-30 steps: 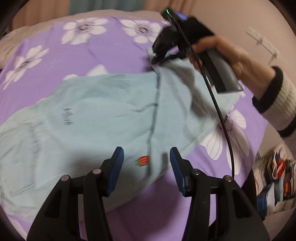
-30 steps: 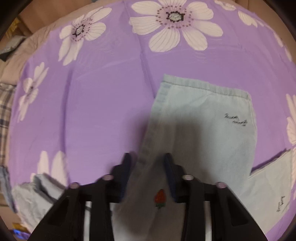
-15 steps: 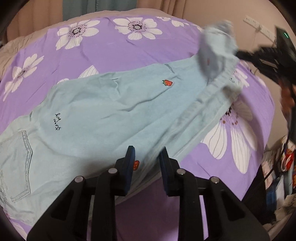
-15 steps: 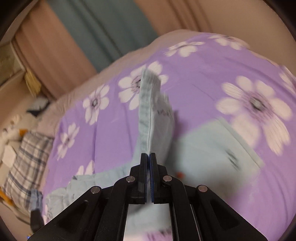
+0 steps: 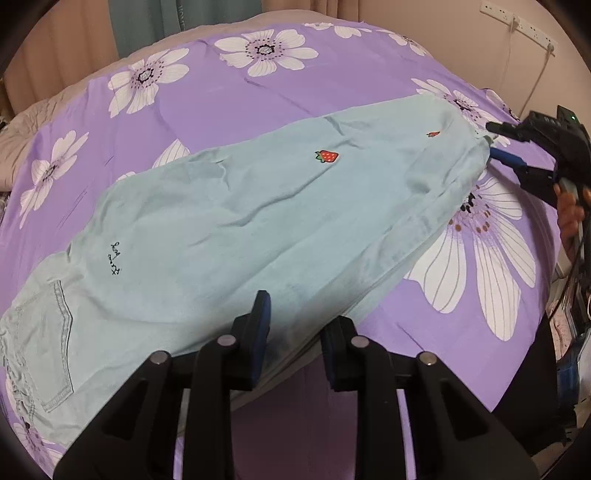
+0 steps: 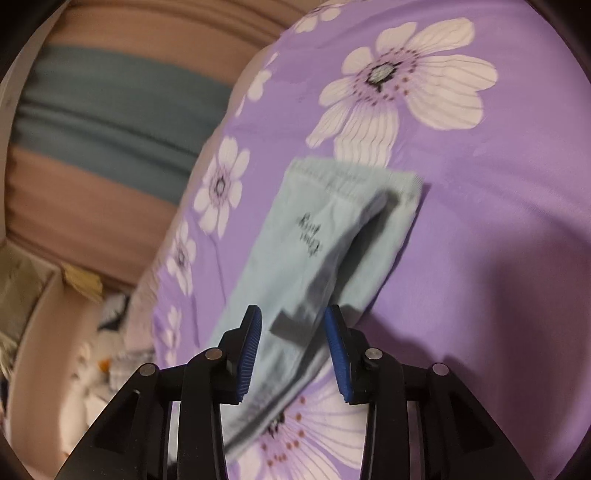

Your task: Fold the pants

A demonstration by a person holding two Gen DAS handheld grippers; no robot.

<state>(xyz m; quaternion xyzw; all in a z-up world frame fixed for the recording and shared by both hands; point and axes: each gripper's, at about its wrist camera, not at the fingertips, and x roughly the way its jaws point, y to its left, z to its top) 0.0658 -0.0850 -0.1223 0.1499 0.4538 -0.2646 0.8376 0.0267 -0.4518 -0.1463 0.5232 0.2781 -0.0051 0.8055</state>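
Light blue pants (image 5: 258, 206) with a red strawberry patch (image 5: 327, 156) lie diagonally on the purple flowered sheet (image 5: 295, 92), one leg laid over the other. My left gripper (image 5: 297, 314) sits at the near folded edge. Its jaws are closing with that edge between them, and a gap still shows at the pads. My right gripper (image 5: 493, 140), held by a hand (image 5: 569, 214), is at the hem end on the right. In the right wrist view the pants (image 6: 325, 236) run away from the right gripper (image 6: 292, 314). Its jaws are opening and the pads stand clear of the cloth.
The bed's edge drops off at the right, with clutter on the floor below (image 5: 569, 332). A power strip and cord (image 5: 524, 26) hang on the wall. Curtains (image 6: 110, 110) and boxes (image 6: 29, 280) stand beyond the bed's far side.
The right gripper swung the leg end over to the right, set it down on the other leg and let go. The left gripper's jaws narrowed around the near edge.
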